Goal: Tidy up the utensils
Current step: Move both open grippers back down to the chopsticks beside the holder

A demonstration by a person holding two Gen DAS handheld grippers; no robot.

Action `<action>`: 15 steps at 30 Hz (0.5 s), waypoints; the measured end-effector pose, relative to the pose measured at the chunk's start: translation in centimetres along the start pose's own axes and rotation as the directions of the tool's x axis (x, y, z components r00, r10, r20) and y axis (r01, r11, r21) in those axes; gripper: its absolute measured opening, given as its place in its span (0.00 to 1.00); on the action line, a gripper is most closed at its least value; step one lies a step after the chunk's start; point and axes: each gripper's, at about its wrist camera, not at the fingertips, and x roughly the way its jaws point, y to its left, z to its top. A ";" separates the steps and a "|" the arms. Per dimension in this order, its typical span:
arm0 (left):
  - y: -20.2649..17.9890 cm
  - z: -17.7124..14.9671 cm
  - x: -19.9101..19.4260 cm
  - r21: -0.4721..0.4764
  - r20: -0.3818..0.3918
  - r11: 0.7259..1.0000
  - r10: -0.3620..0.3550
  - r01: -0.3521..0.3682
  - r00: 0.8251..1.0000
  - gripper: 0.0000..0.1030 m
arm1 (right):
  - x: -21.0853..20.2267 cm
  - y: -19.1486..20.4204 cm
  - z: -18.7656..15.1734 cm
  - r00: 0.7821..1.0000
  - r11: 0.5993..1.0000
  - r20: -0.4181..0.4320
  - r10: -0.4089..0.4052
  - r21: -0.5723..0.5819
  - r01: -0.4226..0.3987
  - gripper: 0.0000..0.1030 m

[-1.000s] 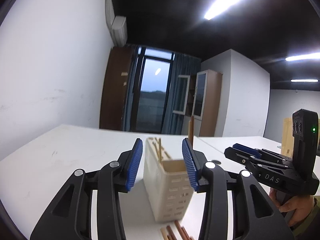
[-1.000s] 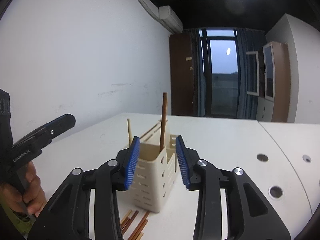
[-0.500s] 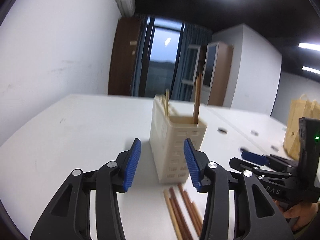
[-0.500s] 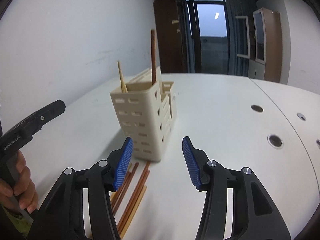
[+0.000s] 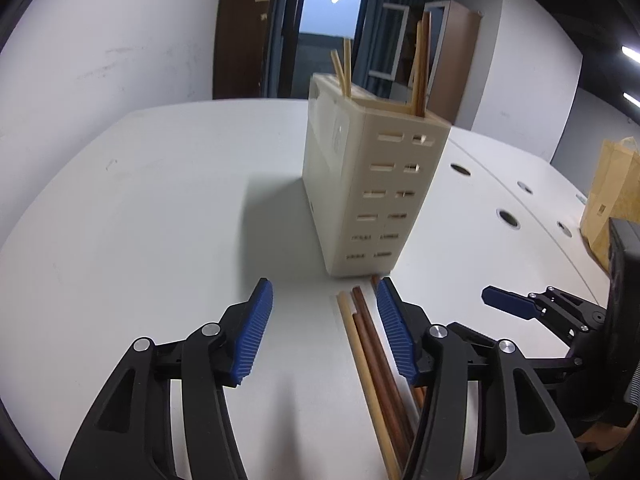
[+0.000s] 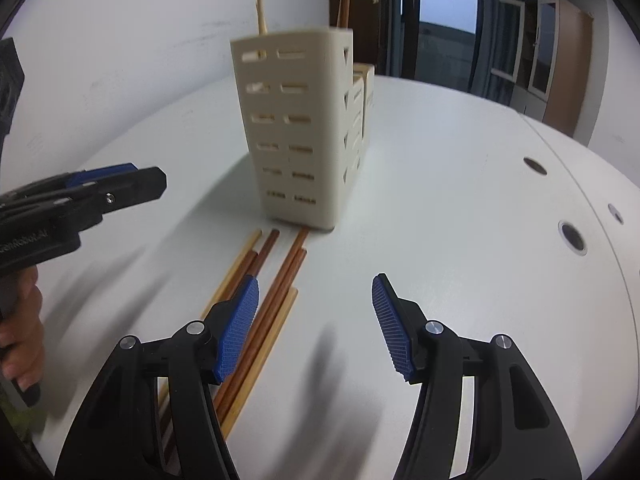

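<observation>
Right wrist view: chopsticks point(image 6: 280, 280) before holder point(image 6: 296, 128) are light, stiff, slippery; I grip mid-shaft. Both tongs point(image 6: 314, 320) point(image 5: 324, 328) opening, empty.

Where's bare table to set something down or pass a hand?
Free: the white table left of the cream holder, and right of it toward the round holes. Crowded: the loose chopsticks lying in front of the holder.

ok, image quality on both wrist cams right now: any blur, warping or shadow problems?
Left wrist view: utensil holder slightly motion-blurred, chopsticks on the table sharper; fisheye curves the table edge; the holder throws a soft shadow to its left. Right wrist view: holder a little soft, streaky shadows by the loose chopsticks, dark vignette in the corners.
</observation>
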 end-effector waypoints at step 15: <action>-0.6 -1.1 3.2 0.030 -0.133 1.000 0.001 0.003 0.991 0.57 | 2.8 0.2 -0.8 0.992 1.000 -0.124 0.007 0.004 -0.007 0.57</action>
